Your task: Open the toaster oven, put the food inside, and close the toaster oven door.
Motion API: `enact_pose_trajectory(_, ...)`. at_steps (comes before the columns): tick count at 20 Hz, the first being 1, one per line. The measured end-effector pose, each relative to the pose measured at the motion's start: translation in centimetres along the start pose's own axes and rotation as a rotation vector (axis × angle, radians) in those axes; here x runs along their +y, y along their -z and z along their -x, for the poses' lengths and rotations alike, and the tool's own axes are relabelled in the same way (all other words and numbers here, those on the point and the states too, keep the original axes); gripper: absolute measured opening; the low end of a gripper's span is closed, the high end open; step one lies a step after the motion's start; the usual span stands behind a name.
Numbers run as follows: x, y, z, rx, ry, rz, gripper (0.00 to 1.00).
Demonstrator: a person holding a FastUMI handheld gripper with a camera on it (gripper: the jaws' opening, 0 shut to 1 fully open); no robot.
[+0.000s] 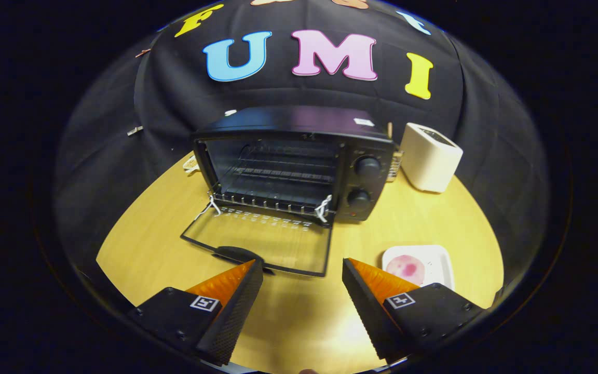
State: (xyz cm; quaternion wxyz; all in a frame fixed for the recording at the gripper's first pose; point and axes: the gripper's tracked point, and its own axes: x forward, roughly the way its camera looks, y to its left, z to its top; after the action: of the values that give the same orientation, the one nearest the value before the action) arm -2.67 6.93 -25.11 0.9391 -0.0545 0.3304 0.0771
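Toaster oven (299,161): black, at 12 o'clock beyond the fingers, on the wooden table (174,218); cavity open, wire rack (273,174) visible inside.
Oven door (260,241): glass, dropped flat onto the table toward the gripper, handle (236,254) just ahead of the left fingertip; white string tied at both hinge corners.
Knobs (367,166): two, stacked on the oven's right panel, at about 1 o'clock.
Food (405,269): pink round slice, lying on a white tray (442,259), at 2 o'clock, just beyond the right finger and partly hidden behind it; well right of the open door.
Gripper (301,267): fingers spread wide, nothing between them, only bare tabletop in the gap.
Left finger (236,306): tip near the door's front edge, overlapping the handle in view; touching or not, cannot tell.
White toaster (430,157): at 1 to 2 o'clock, just right of the oven, apart from the tray.
In the way: lowered door lying between gripper and oven cavity.
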Motion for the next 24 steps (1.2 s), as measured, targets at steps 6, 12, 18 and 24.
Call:
enact_pose_trajectory(6, -10.5, -1.2, 2.4, -0.044, 0.141, 0.031, 0.99)
enact_pose_trajectory(12, -17.6, -0.4, 2.4, 0.005, 0.120, -0.065, 0.99)
enact_pose_trajectory(18, -23.6, 3.7, 0.8, 0.134, 0.089, -0.152, 0.99)
enact_pose_trajectory(24, -26.1, 8.9, -2.1, 0.300, 0.024, -0.184, 1.00)
